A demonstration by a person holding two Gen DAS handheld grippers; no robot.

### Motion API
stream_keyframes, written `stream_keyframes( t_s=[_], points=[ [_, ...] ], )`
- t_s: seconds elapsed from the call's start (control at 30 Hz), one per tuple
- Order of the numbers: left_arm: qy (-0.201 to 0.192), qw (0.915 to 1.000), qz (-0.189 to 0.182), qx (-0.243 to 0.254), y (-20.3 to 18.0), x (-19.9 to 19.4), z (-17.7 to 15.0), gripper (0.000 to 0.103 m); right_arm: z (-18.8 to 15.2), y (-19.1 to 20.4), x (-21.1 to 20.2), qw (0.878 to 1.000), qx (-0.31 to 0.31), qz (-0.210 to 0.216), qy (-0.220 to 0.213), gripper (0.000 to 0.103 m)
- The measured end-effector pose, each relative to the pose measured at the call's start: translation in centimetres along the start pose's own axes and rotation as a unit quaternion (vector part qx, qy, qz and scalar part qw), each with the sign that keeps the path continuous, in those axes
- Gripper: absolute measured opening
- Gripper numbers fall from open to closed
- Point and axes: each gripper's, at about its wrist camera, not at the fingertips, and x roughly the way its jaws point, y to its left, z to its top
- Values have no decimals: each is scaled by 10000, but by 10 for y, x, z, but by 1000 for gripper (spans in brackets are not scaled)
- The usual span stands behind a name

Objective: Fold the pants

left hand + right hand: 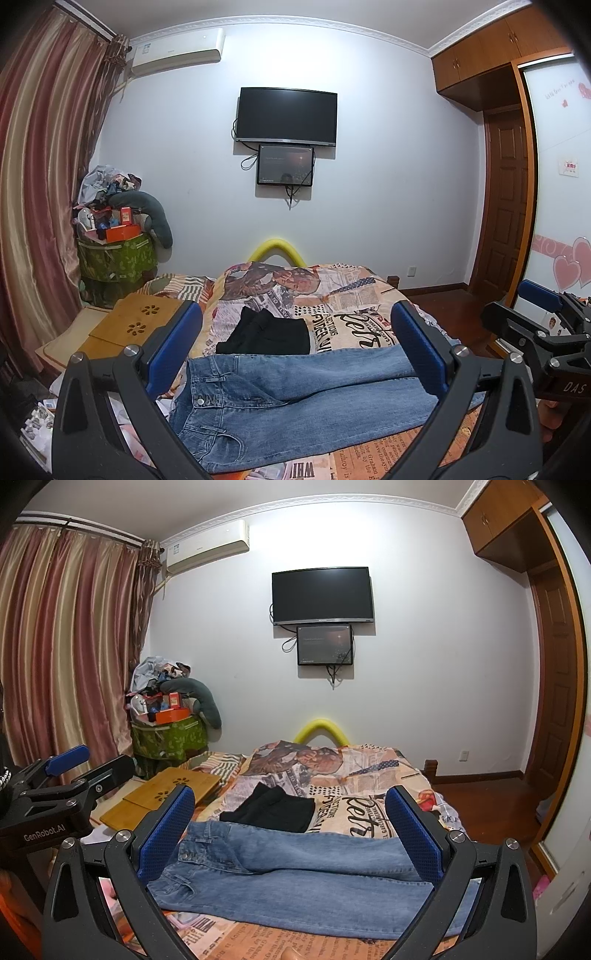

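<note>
Blue jeans [295, 398] lie flat across the bed, waistband to the left, legs running right; they also show in the right wrist view [303, 878]. My left gripper [295, 350] is open and empty, held above the jeans, its blue pads [173, 347] wide apart. My right gripper [290, 830] is open and empty too, above the jeans. The right gripper shows at the right edge of the left wrist view [539, 306]; the left gripper shows at the left edge of the right wrist view [70, 764].
A folded black garment [269, 332] lies on the newspaper-print bedspread [351, 295] just beyond the jeans. A bamboo lap tray [136, 321] sits at the bed's left. A cluttered green bin [114, 254], curtains, a wall TV [286, 116] and a wardrobe [517, 147] surround the bed.
</note>
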Motion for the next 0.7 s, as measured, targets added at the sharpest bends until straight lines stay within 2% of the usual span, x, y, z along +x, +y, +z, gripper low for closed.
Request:
stream_keyframes(
  t_s=[0.7],
  points=[
    [69,10000,-3,-45,5,10,0,103,1,-6,4,10000,7,-44,-8,102]
  ],
)
